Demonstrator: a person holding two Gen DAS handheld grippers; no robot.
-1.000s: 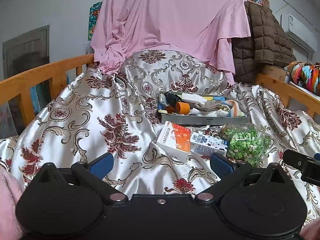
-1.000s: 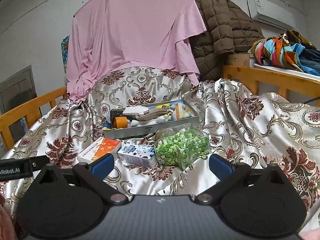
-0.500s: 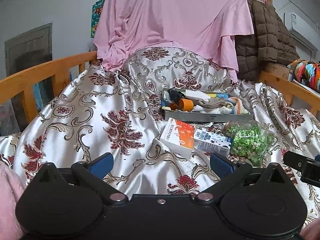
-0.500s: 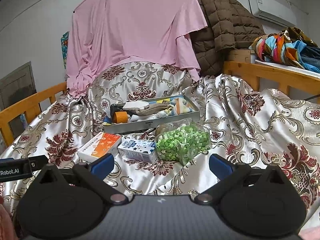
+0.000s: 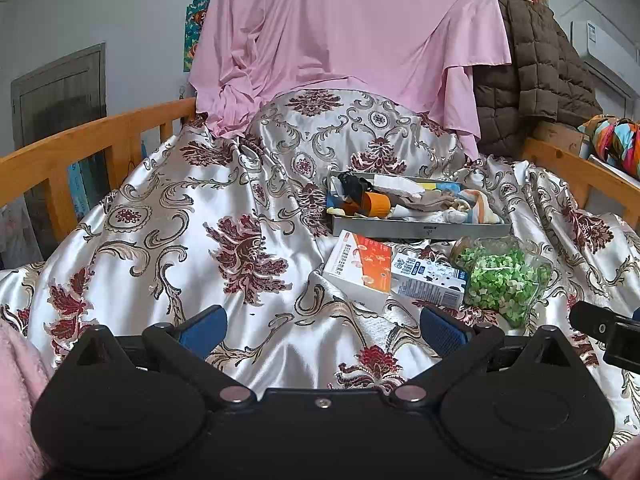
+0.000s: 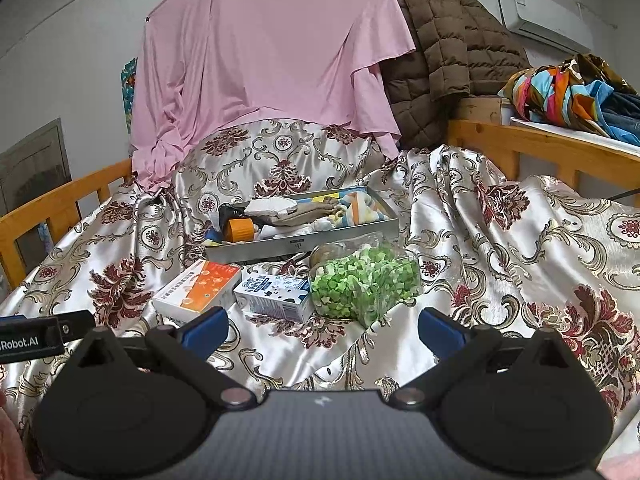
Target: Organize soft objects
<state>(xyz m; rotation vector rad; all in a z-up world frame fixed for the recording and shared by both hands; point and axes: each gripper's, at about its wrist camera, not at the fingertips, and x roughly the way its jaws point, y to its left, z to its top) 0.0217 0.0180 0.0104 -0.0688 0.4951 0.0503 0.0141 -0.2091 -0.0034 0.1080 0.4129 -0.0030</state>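
The left hand-held gripper (image 5: 322,326) hangs low over the near part of the bed with its blue fingertips (image 5: 203,326) spread wide and nothing between them. The right hand-held gripper (image 6: 323,326) is in the same state just beside it: jaws wide apart, empty, pointed toward the far end of the bed.

Just beyond both, on the shiny patterned bedspread (image 5: 168,232), three things lie in a row, touching or nearly so. On the left is an orange and white box (image 5: 358,270), in the middle a small blue and white carton (image 5: 428,280), and on the right a clear bag of green pieces (image 5: 502,276). The right hand-held gripper faces the bag most directly.

Farther off, right behind that row, sits a shallow grey tray (image 5: 420,229). It already holds a heap of soft things: a beige cloth (image 6: 304,213), a striped cloth (image 6: 356,206) at the right end, something white, and an orange roll (image 6: 239,230) with a dark item at the left end. What each one is I cannot tell exactly.

Judging by this, the tray is partly filled and the sorting is under way, but neither hand-held gripper has hold of anything. The bag looks like the only soft thing outside the tray, so it is probably next; the box and carton seem stiff and may stay. A pink sheet (image 5: 352,40) and a brown quilted jacket (image 6: 452,48) hang at the far end, out of play.
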